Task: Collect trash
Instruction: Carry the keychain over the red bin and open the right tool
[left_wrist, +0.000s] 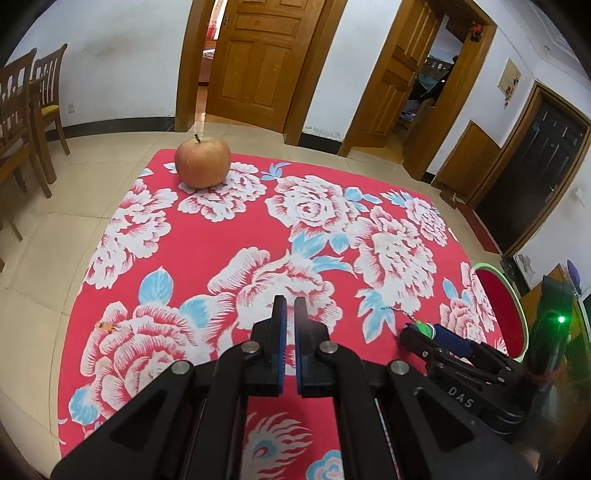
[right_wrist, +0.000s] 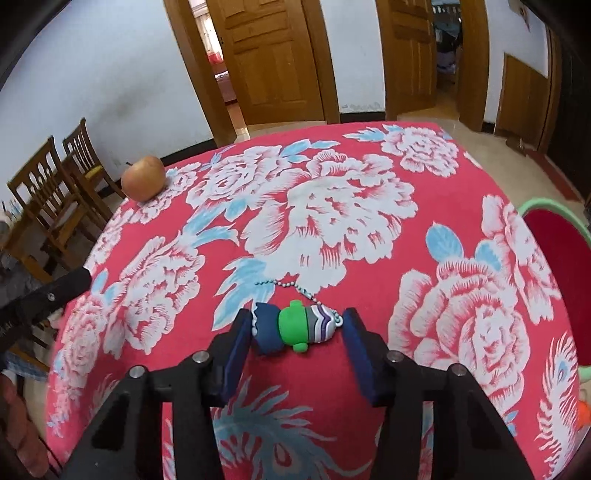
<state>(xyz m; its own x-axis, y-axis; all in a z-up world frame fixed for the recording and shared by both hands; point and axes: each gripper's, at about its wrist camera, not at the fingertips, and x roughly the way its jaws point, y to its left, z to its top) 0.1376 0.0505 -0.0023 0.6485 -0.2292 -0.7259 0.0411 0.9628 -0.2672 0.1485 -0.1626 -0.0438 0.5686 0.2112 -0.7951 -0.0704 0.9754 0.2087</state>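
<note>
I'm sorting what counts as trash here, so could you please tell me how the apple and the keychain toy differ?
The apple is round and plain orange-red; the toy is long, in blue, green and striped bands. The apple stands upright, stem up, at the far left corner; the toy lies on its side near the front. Nothing is near the apple; the toy lies between the right tool's fingers, with a bead chain attached. Both rest on the floral cloth.

Worktop (left_wrist: 221, 243) under a red cloth printed with white-and-pink peonies and blue leaves. Apple (left_wrist: 202, 162), stem up, standing at the cloth's far corner, 11 o'clock in the left wrist view. Two wooden slat-back chairs (left_wrist: 33, 110) on the tiled floor (left_wrist: 51, 236) at 9 o'clock. Panelled wooden door (left_wrist: 258, 62) ajar at 12 o'clock; a second open door (left_wrist: 395, 74) at 1 o'clock. Dark door (left_wrist: 535, 173) at 3 o'clock. White walls (left_wrist: 122, 62) with dark skirting.
</note>
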